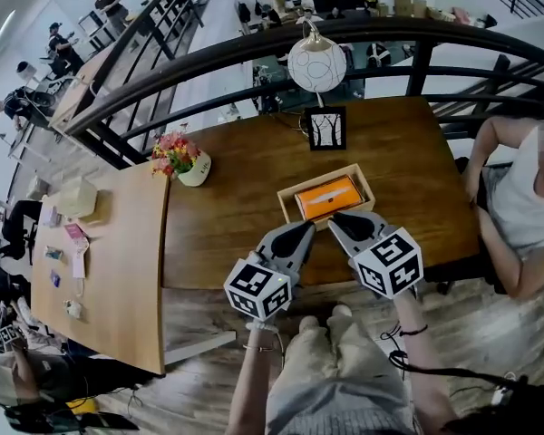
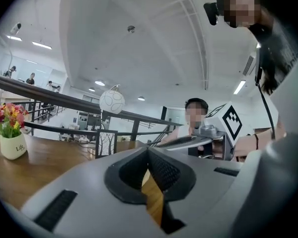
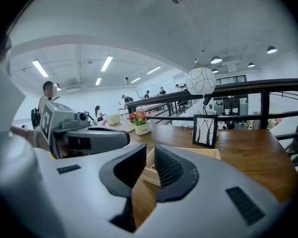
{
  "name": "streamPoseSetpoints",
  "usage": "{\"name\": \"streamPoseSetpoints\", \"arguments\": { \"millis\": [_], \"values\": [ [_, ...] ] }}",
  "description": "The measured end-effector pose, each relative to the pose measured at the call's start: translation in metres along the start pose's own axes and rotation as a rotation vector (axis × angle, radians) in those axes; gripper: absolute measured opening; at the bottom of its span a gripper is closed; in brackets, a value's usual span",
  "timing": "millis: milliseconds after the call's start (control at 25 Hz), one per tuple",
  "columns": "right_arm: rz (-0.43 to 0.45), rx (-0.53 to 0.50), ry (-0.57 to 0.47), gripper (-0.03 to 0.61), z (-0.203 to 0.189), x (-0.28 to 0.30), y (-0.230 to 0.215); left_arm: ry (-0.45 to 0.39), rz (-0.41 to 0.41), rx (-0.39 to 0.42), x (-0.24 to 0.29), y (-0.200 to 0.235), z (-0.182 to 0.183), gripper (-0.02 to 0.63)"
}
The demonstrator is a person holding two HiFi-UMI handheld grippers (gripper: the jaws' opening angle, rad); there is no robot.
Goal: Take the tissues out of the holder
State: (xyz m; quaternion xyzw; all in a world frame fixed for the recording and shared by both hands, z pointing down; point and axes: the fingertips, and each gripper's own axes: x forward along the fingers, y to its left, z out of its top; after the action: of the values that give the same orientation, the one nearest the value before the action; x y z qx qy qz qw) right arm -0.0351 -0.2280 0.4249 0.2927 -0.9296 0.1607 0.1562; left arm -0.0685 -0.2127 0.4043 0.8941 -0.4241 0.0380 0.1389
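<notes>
An open wooden holder point(image 1: 288, 205) sits on the brown table point(image 1: 236, 234), with an orange tissue pack point(image 1: 328, 198) lying flat inside it. Both grippers hover at its near edge. In the head view my left gripper point(image 1: 308, 228) points at the front left corner and my right gripper point(image 1: 335, 218) at the front rim. The left gripper point(image 2: 148, 151) has its pads touching at the tips, with nothing held. A narrow gap shows between the right gripper's point(image 3: 150, 150) pads, and the holder's rim point(image 3: 188, 151) lies just beyond them.
A framed tree picture point(image 1: 326, 128) stands behind the holder, below a white globe lamp point(image 1: 316, 62). A flower pot point(image 1: 185, 159) sits at the table's left end. A person point(image 1: 526, 198) sits at the right end. A black railing point(image 1: 254, 53) runs behind.
</notes>
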Motion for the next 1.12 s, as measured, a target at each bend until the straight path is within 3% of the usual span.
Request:
{"name": "streamPoseSetpoints", "arguments": {
  "millis": [80, 280, 520, 680, 1120],
  "values": [
    [0.020, -0.027, 0.032, 0.075, -0.002, 0.010, -0.002, 0.008, 0.011, -0.009, 0.002, 0.008, -0.001, 0.008],
    [0.037, -0.098, 0.084, 0.097, -0.004, 0.034, -0.017, 0.022, 0.026, -0.033, 0.011, 0.034, -0.007, 0.008],
    [0.084, -0.217, 0.162, 0.106, -0.006, 0.061, -0.047, 0.046, 0.024, -0.035, 0.027, 0.056, -0.020, 0.008],
    [0.101, -0.350, 0.230, 0.106, -0.010, 0.075, -0.062, 0.060, 0.015, -0.036, 0.034, 0.066, -0.027, 0.008],
    [0.163, -0.611, 0.462, 0.106, -0.045, 0.102, -0.078, 0.092, -0.004, -0.033, 0.053, 0.080, -0.040, 0.008]
  ]
}}
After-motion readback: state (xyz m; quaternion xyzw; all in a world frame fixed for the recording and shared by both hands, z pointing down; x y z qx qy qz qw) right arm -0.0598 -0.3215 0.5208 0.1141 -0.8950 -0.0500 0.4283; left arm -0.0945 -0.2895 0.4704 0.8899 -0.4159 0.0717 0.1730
